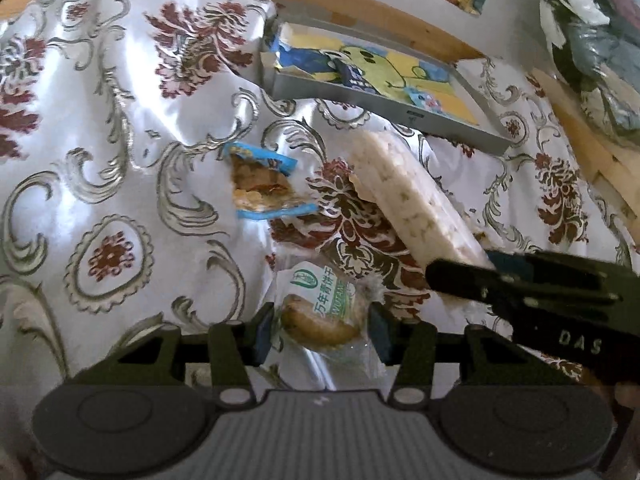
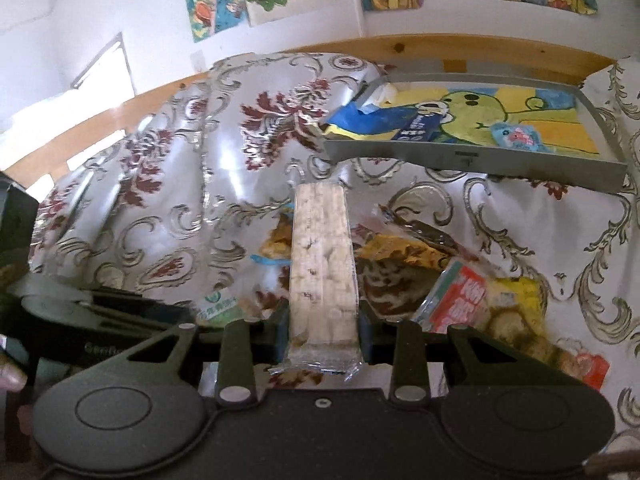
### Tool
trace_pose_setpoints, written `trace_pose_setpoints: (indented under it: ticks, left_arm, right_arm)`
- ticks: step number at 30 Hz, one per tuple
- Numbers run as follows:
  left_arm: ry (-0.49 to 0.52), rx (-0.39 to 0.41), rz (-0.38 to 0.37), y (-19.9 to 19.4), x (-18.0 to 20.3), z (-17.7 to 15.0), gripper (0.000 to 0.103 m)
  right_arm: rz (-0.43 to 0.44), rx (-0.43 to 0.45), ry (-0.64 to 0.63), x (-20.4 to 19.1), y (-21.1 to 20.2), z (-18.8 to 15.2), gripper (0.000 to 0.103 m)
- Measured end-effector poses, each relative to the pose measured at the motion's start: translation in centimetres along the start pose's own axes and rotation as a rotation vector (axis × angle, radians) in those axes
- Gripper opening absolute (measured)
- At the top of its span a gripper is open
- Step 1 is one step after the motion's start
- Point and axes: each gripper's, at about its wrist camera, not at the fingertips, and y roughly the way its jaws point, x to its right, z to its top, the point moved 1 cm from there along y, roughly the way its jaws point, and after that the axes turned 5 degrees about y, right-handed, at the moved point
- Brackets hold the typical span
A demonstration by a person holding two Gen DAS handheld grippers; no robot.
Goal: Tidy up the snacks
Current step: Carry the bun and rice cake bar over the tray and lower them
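Note:
In the left wrist view my left gripper point(image 1: 320, 334) is shut on a green-and-white wrapped biscuit point(image 1: 320, 308), its blue pads pressing on both sides of the wrapper. My right gripper point(image 2: 323, 334) is shut on the near end of a long pale rice-cracker bar point(image 2: 322, 264). The bar sticks out forward above the cloth. From the left wrist that right gripper point(image 1: 464, 264) comes in from the right with the bar point(image 1: 404, 192) angled up-left. A grey tray point(image 2: 460, 156) lined with a yellow-green cartoon drawing lies beyond and holds a blue packet point(image 2: 416, 128).
A blue-edged cracker packet point(image 1: 260, 184) lies loose on the floral satin cloth point(image 1: 120, 120). Yellow point(image 2: 400, 252) and red-green packets point(image 2: 460, 296) lie right of the bar. A wooden rail point(image 2: 440, 50) runs behind the tray point(image 1: 380, 100). Bundled fabric point(image 1: 592, 40) sits at the far right.

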Motion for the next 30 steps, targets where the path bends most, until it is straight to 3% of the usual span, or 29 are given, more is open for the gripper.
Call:
trace_pose_setpoints:
  ticks: [9, 14, 26, 30]
  left_arm:
    - [-0.037, 0.066, 0.03, -1.9, -0.3, 0.1, 0.053]
    - [-0.026, 0.105, 0.027, -2.2, 0.1, 2.1, 0.053]
    - [-0.001, 0.263, 0.068, 0.8, 2.0, 13.6, 0.053]
    - [0.006, 0.279, 0.065, 3.0, 3.3, 17.4, 0.053]
  right_arm:
    - [0.029, 0.067, 0.003, -0.8, -2.4, -0.4, 0.036]
    - [0.013, 0.115, 0.026, 0.2, -3.3, 0.7, 0.036]
    - [-0.07, 0.221, 0.062, 5.7, -3.3, 7.0, 0.036]
    - [-0.123, 0.224, 0.104, 8.6, -2.7, 9.6, 0.036]
